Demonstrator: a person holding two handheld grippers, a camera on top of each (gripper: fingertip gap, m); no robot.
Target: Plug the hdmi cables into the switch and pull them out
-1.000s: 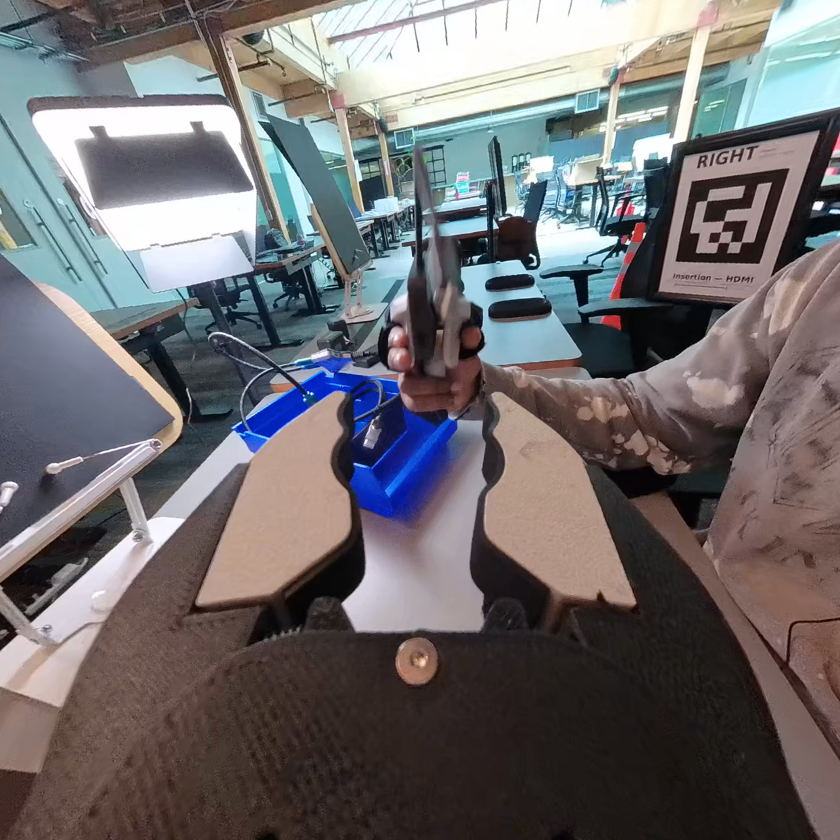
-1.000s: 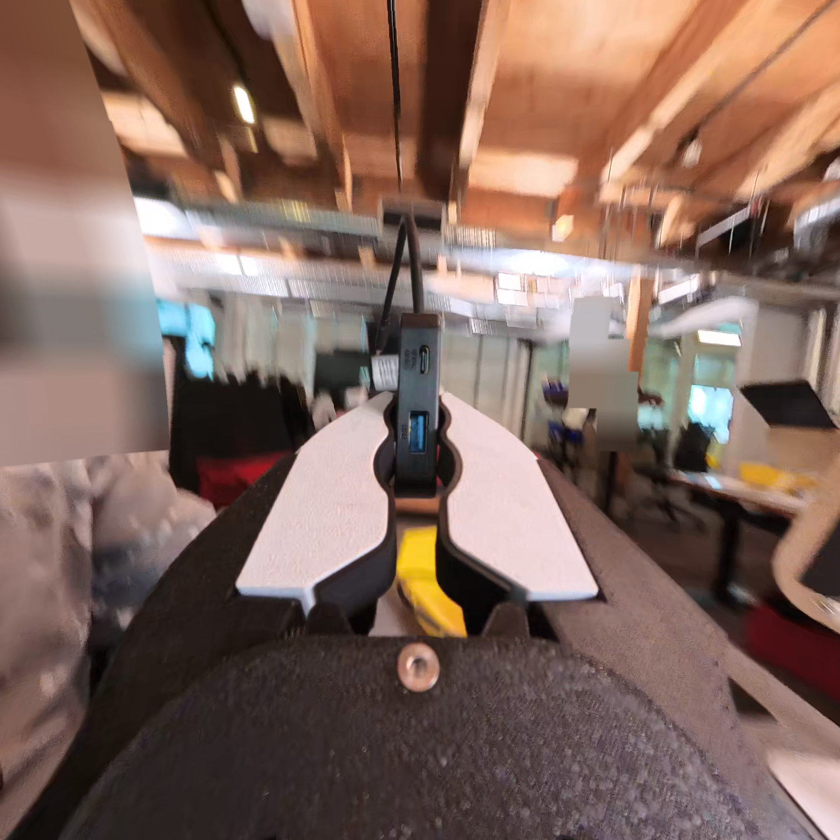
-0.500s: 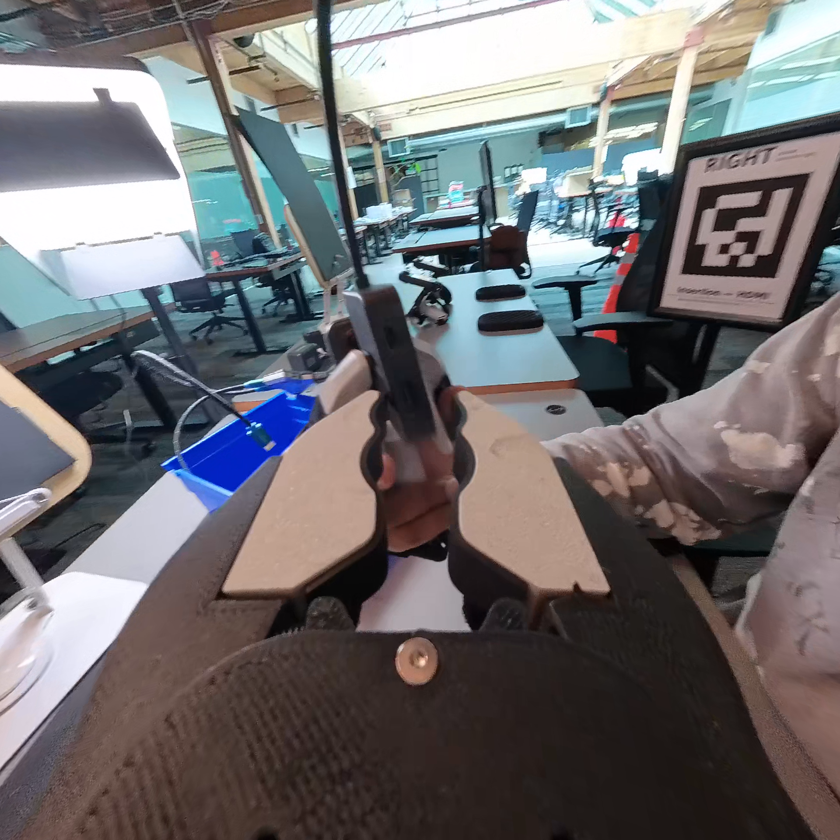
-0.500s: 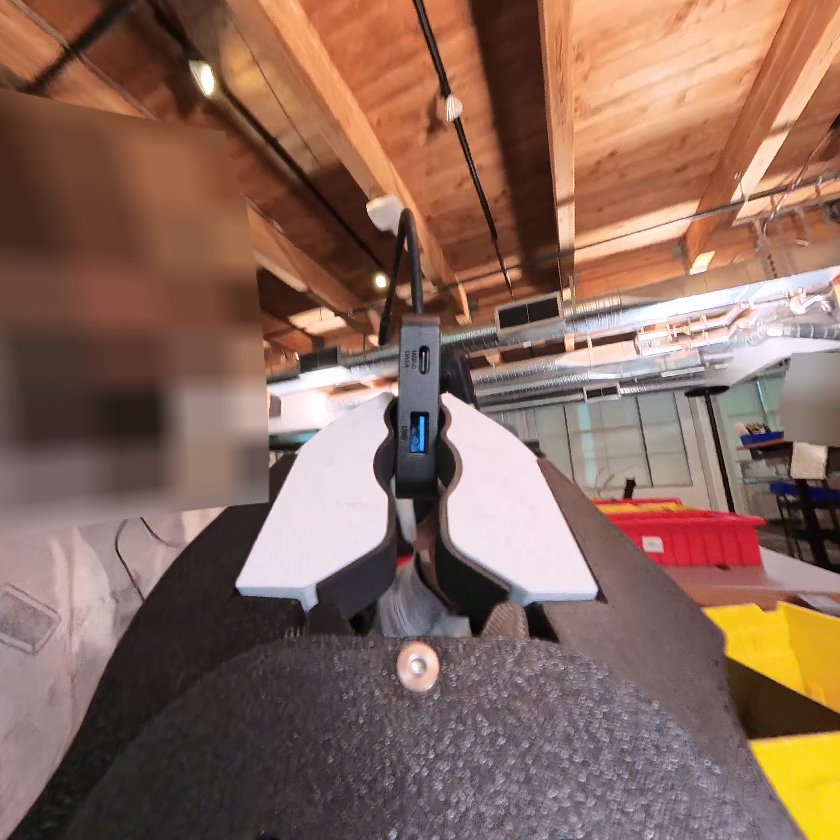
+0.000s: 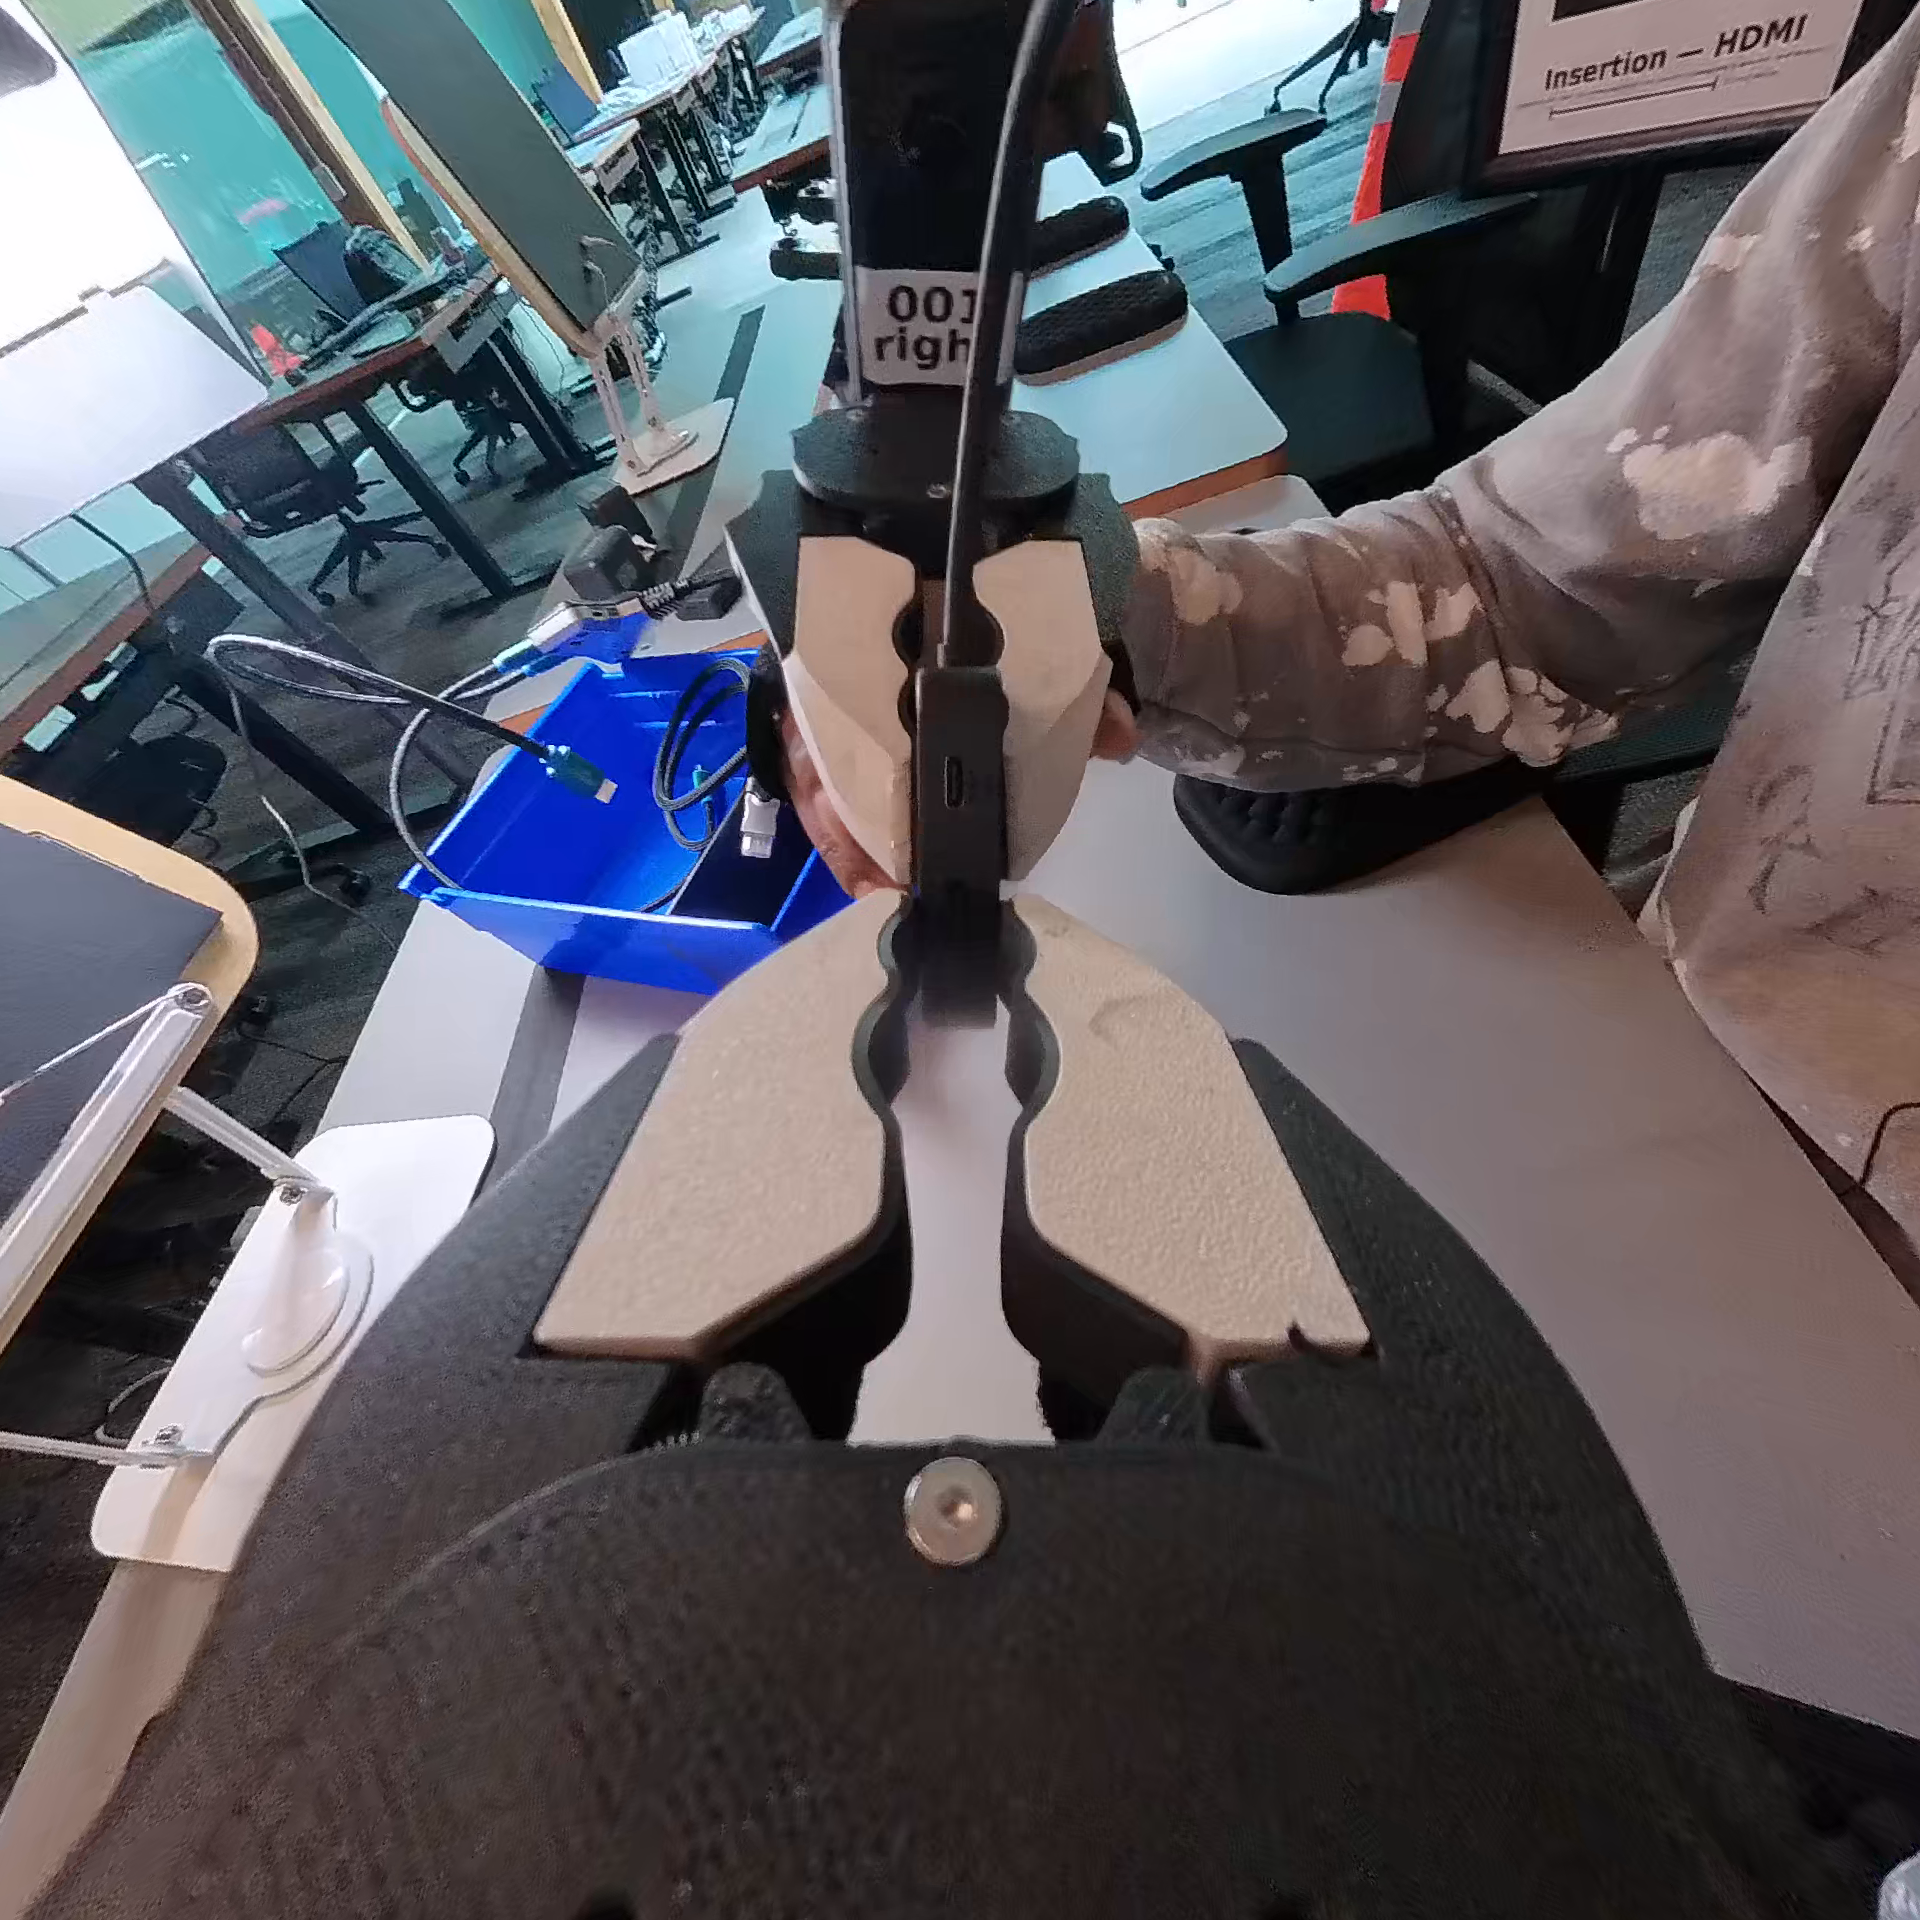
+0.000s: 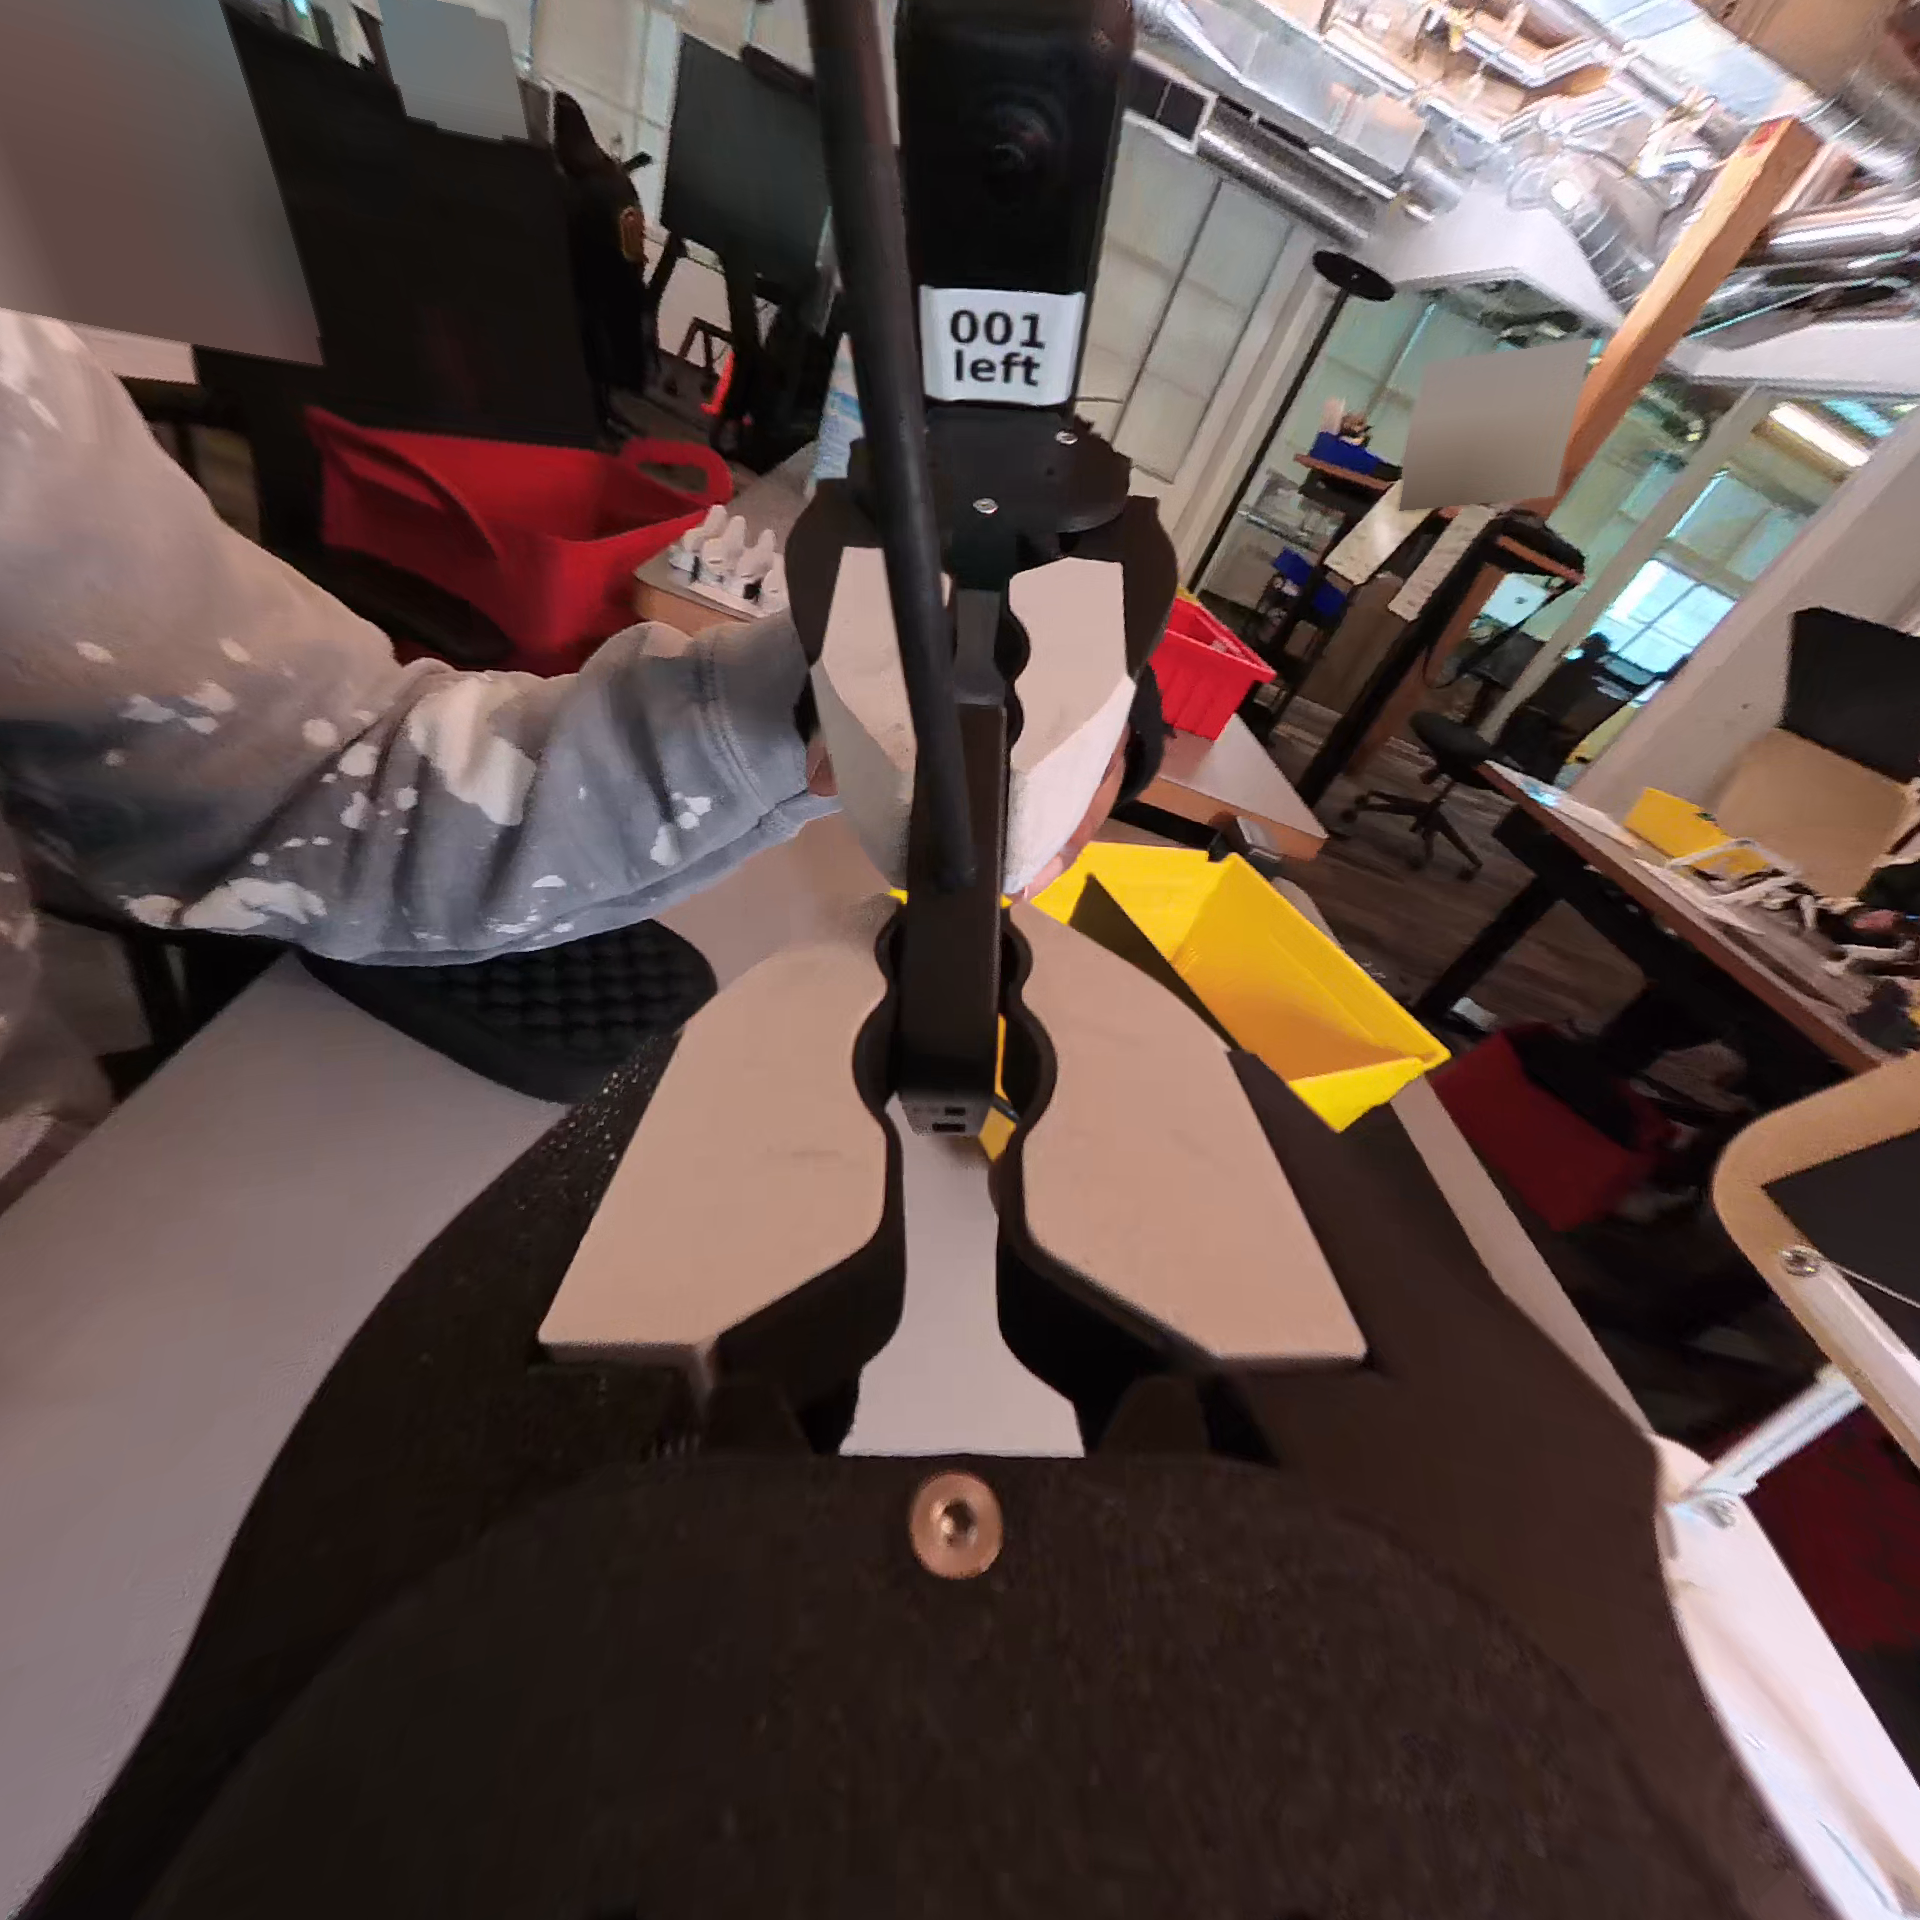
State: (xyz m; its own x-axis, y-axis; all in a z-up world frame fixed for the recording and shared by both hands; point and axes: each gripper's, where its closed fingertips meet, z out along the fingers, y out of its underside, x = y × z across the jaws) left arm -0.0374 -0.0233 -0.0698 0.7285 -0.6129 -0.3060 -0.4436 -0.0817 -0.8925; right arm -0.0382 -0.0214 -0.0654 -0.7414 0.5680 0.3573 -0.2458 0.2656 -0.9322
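While both tools pinch switch, labelled mounts

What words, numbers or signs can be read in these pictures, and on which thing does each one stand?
I do not copy writing; these things bear it:
White sticker on the camera above the right gripper: readable.
Second white sticker on the camera above the left gripper: readable.
Framed white sign, top right of the left wrist view: partly cut off.
Switch: any markings too small.
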